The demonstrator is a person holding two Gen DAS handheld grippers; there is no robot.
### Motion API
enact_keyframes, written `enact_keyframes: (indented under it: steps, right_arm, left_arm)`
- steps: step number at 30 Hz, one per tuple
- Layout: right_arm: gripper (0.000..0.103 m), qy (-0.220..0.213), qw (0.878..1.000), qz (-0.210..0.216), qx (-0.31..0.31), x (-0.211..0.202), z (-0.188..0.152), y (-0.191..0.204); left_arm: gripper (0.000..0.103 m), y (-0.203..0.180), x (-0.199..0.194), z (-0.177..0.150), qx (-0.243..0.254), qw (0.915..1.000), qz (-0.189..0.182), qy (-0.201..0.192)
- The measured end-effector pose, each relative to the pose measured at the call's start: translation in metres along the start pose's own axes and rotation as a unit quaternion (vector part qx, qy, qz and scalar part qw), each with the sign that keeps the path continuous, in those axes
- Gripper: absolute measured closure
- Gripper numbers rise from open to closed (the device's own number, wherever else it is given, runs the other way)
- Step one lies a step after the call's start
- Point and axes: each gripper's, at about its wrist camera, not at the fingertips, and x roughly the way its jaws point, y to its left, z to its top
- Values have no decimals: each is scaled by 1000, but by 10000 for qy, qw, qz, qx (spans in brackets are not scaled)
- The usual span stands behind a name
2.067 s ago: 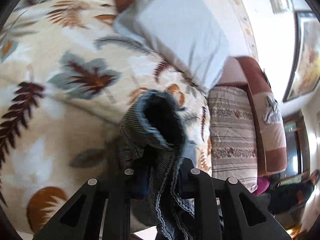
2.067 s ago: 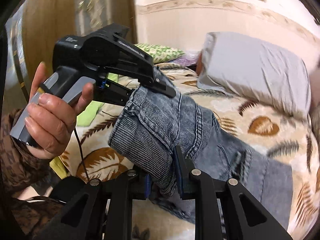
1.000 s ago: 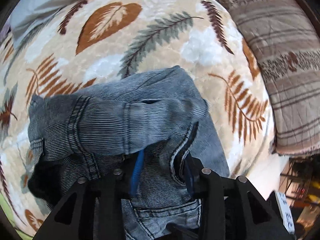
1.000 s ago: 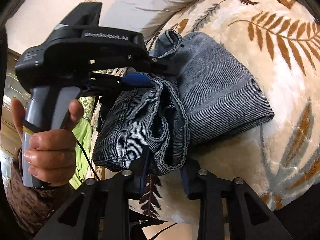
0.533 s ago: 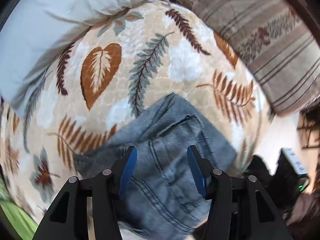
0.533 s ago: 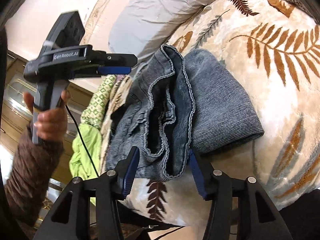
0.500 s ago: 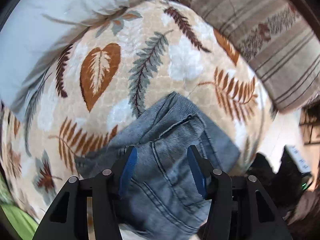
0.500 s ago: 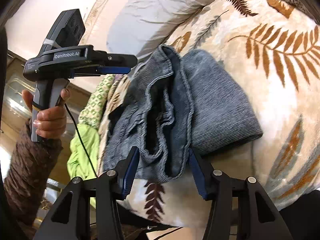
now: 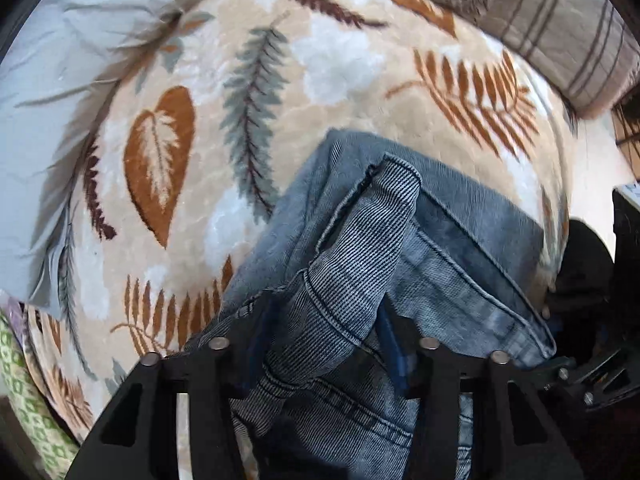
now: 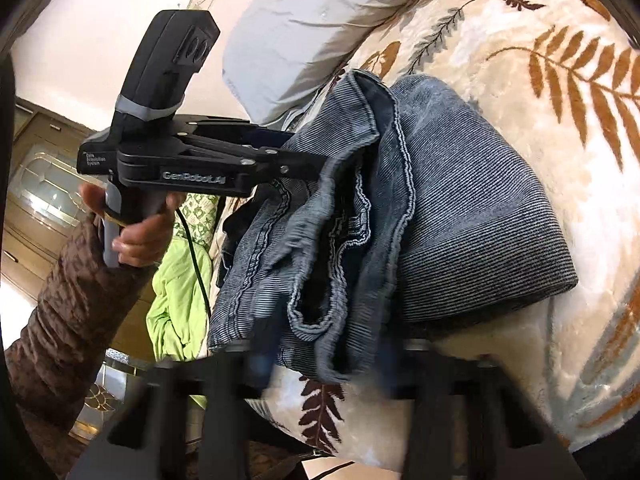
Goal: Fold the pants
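The blue-grey denim pants (image 9: 460, 240) lie folded into a thick bundle (image 10: 460, 200) on the leaf-print blanket (image 9: 320, 60). My left gripper (image 9: 320, 332) points down onto the bundle. Its jaws are closing, with a raised ridge of denim filling the gap between the pads. In the right wrist view the left gripper (image 10: 304, 148) reaches in from the left and bites the upper layers at the waistband side. My right gripper (image 10: 324, 360) is blurred at the bundle's near edge. Its jaws are closing on the hemmed layers that hang between them.
A grey pillow (image 10: 320, 20) lies at the head of the bed, just beyond the pants. A striped quilt (image 9: 560, 20) borders the blanket. A lime-green cloth (image 10: 176, 292) hangs off the bed's left side. A hand (image 10: 136, 236) in a brown sleeve holds the left gripper.
Half a second ago both grippers stood open, the left one lifted clear of the pants. Both have since come back onto the bundle and narrowed on denim. The left view has rolled.
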Motion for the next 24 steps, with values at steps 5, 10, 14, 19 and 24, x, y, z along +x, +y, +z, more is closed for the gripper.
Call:
enact_keyframes:
  steps: [5, 10, 14, 19, 24]
  right_arm:
    - [88, -173, 9996, 196, -83, -20, 8, 12]
    - [89, -588, 9974, 352, -229, -51, 26, 23]
    - [89, -641, 9979, -11, 74, -53, 34, -8]
    - [89, -341, 9966, -501, 559, -37, 26, -56]
    - [71, -354, 9965, -564, 510, -53, 28, -47]
  left_arm:
    - [80, -23, -23, -11, 81, 9990, 204, -389]
    - [79, -27, -46, -1, -374, 9963, 269, -726]
    - [79, -20, -22, 14, -1030, 9932, 102, -531]
    - [75, -34, 15, 23, -1317, 9890, 515, -425]
    - [74, -32, -4, 17, -1628, 9843, 510, -458]
